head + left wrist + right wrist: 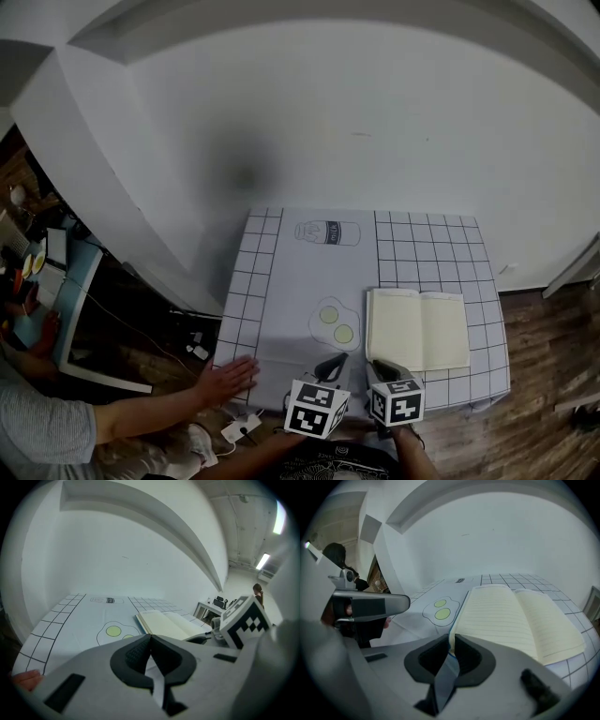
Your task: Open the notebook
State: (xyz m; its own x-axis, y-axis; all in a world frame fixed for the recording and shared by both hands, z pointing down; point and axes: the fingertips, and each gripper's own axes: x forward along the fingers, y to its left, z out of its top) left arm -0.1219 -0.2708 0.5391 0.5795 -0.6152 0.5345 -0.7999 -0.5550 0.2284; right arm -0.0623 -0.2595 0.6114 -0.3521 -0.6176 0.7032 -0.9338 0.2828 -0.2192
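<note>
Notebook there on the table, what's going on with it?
A person is working with a tool in each hand. The notebook already lies open and flat on the checked table, with lined pages facing up. The right tool is pinching the near corner of its left side. The left tool is shut and empty, held just to the left of it.

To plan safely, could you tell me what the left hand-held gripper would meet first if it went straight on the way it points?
Most likely the mat, between the egg drawing and the notebook, though depth is unclear.
</note>
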